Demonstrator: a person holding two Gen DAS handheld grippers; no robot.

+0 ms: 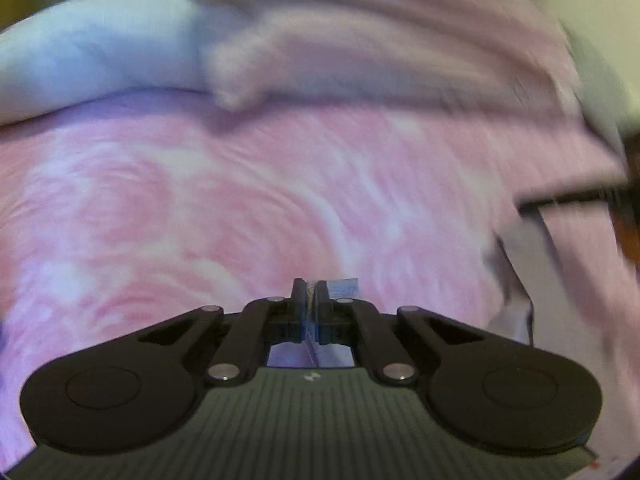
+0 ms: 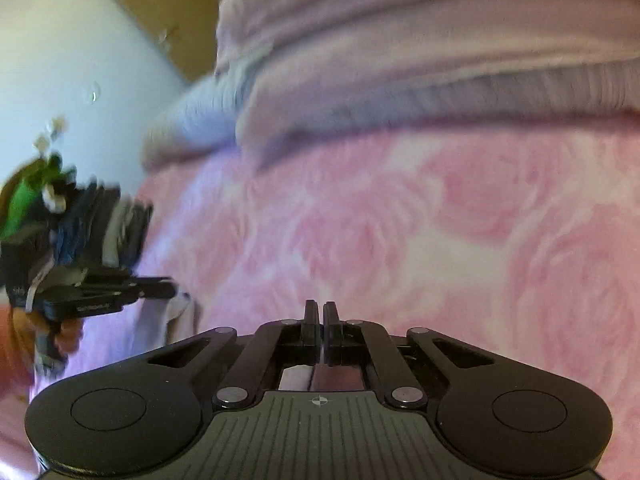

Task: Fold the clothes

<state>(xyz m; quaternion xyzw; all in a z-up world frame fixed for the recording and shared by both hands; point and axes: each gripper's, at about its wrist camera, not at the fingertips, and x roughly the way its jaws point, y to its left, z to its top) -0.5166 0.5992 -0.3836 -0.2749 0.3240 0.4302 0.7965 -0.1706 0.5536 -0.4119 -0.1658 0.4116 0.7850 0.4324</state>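
A pale lilac garment (image 1: pixel 516 280) hangs in a fold over the pink rose-patterned bedspread (image 1: pixel 200 200). My left gripper (image 1: pixel 310 290) is shut, and a thin pale sliver of cloth shows between its fingers. In the right wrist view it comes in from the left, my left gripper (image 2: pixel 170 284) with pale cloth (image 2: pixel 176 316) drooping from its tip. My right gripper (image 2: pixel 321 310) has its fingers pressed together. In the left wrist view it sits at the right edge, my right gripper (image 1: pixel 528 205) at the top of the hanging fold. Both views are blurred.
A heap of pale pink clothes (image 1: pixel 400 40) lies across the far side of the bed, with a white-blue cloth or pillow (image 1: pixel 100 48) to its left. A pale wall (image 2: pixel 60 60) and a brown board (image 2: pixel 168 8) stand behind. A person's hand (image 2: pixel 68 332) holds the left gripper.
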